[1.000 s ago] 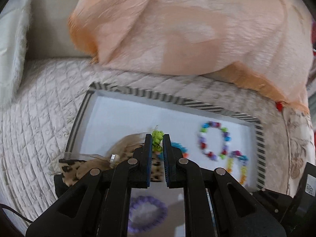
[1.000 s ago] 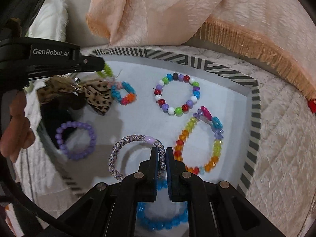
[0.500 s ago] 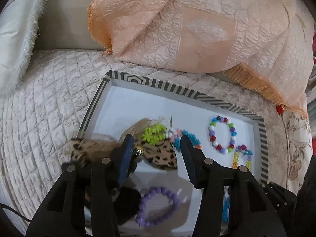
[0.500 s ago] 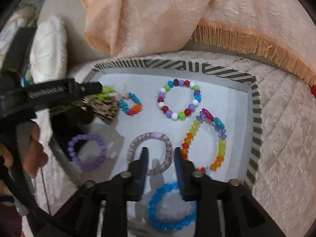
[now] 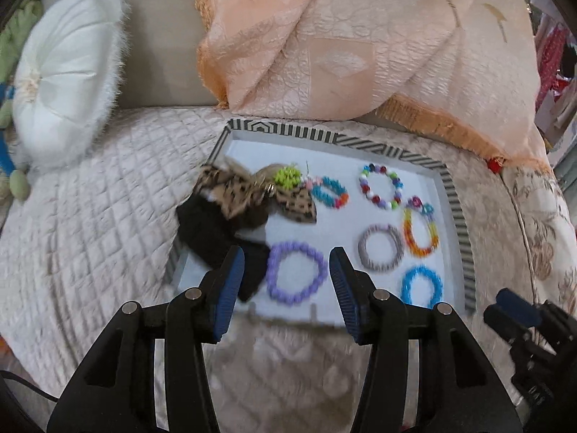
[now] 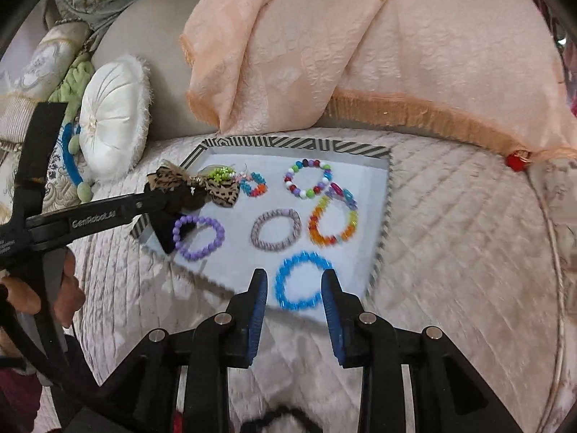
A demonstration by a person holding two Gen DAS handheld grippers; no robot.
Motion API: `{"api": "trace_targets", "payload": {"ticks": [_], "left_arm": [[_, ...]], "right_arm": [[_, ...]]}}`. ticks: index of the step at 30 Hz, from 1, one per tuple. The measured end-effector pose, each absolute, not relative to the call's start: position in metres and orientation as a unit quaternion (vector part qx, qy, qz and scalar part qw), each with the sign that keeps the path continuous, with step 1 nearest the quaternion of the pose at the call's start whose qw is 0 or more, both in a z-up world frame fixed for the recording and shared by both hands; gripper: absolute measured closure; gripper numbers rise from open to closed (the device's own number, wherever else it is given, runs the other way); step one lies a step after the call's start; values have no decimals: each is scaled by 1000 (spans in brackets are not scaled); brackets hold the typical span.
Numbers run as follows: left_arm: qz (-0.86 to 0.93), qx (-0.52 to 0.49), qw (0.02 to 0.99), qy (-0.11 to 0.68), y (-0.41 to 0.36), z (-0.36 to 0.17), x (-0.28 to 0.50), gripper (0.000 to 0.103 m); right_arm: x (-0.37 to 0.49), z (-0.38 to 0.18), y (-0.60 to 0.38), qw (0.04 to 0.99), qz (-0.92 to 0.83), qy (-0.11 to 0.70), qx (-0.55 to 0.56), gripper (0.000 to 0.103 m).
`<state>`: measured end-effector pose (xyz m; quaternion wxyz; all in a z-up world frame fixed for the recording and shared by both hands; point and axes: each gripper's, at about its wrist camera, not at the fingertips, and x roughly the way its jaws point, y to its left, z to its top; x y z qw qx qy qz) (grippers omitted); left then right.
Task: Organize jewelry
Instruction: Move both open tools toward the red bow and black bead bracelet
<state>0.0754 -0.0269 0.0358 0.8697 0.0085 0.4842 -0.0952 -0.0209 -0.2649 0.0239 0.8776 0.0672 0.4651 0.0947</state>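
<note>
A white tray with a striped rim (image 5: 389,149) (image 6: 299,142) lies on the quilted cushion. In it lie a purple bead bracelet (image 5: 296,277) (image 6: 198,237), a grey woven bracelet (image 5: 381,247) (image 6: 276,230), a blue bead bracelet (image 5: 421,286) (image 6: 302,280), a rainbow bracelet (image 5: 420,230) (image 6: 333,221), a multicolour bead ring (image 5: 380,187) (image 6: 307,178), a small teal one (image 5: 329,196), a green piece (image 5: 286,176) and a leopard bow (image 5: 249,195) (image 6: 194,184). My left gripper (image 5: 286,270) is open and empty above the tray's near edge. My right gripper (image 6: 294,288) is open and empty, framing the blue bracelet.
A peach fringed cloth (image 5: 360,43) (image 6: 360,54) drapes behind the tray. A white round pillow (image 5: 65,75) (image 6: 111,115) lies at the left. A black fabric piece (image 5: 216,241) hangs over the tray's left rim. Quilted cushion (image 6: 450,252) surrounds the tray.
Both grippers opened, let go of the green piece and the grey woven bracelet, and pulled back and up from the tray, so the whole tray now shows.
</note>
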Motion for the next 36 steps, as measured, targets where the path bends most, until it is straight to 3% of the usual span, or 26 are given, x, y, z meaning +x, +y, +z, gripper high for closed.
{"api": "trace_targets", "payload": {"ticks": [17,36], "left_arm": [[-111,33,885,452,-27,58,-39,54],[-161,4,854,494,-19,45,-74,54]], "right_arm": [[-107,44,-254,881,91,458,75,71],[-131,39,-254,876,73,473,57,70]]}}
